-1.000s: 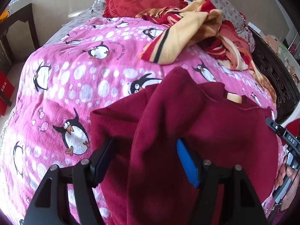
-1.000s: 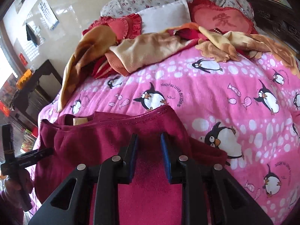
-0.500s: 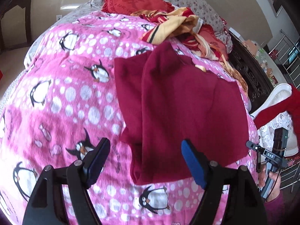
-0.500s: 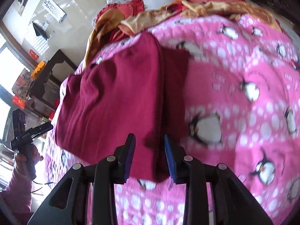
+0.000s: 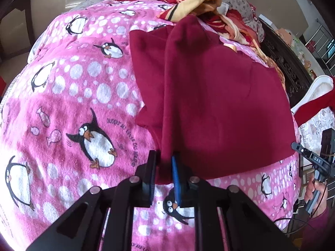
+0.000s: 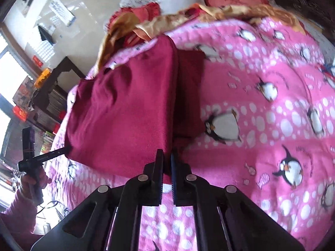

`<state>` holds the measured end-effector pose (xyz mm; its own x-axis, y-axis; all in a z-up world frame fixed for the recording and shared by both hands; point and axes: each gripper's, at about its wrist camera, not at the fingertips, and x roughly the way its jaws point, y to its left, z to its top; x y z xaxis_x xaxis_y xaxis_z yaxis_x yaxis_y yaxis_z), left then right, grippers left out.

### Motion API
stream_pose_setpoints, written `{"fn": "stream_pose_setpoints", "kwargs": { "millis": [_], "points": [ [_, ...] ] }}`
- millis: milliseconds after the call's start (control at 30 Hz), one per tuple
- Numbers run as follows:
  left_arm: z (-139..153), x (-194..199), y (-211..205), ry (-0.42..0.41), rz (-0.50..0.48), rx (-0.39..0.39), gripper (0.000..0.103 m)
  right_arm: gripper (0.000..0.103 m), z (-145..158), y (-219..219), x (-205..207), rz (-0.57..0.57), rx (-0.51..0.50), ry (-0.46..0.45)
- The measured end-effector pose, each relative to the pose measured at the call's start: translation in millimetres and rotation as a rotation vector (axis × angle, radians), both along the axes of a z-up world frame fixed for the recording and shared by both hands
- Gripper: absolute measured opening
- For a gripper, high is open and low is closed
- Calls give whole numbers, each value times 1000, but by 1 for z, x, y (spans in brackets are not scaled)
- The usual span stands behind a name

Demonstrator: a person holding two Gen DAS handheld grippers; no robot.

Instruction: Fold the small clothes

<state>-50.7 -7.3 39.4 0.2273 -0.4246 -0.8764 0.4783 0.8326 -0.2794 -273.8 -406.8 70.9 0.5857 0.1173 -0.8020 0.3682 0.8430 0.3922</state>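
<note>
Left wrist: blanket (image 5: 62, 96) reads "JUSQU'AU LEVER DU"; tool (image 5: 316, 161) labelled "DAS".

Pink penguin blanket (image 5: 69, 96), cream wall (image 6: 88, 6)

Maroon garment (image 5: 219, 96), pink penguin-print blanket (image 5: 69, 96)

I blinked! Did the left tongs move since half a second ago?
Yes. The left tongs went forward to the red shirt and closed on its near edge; before, they were open over the penguin blanket.
</note>
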Motion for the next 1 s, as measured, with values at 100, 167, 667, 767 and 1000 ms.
{"fn": "stream_pose_setpoints", "kwargs": {
  "millis": [100,167,667,767,1000],
  "points": [
    [2,-4,-1,-24,5,11,15,0,-20,-1,6,9,24,73],
    [9,-7,-2,-48,-1,31,18,9,-9,-4,4,-23,5,61],
    [18,-2,-17,-166,37,83,61,15,46,95,144,230,-156,-72],
    [11,3,-18,-160,40,96,61,15,38,122,186,287,-173,-78],
    [0,13,-12,-122,50,74,66,15,32,177,267,405,-236,-117]
  ]
}}
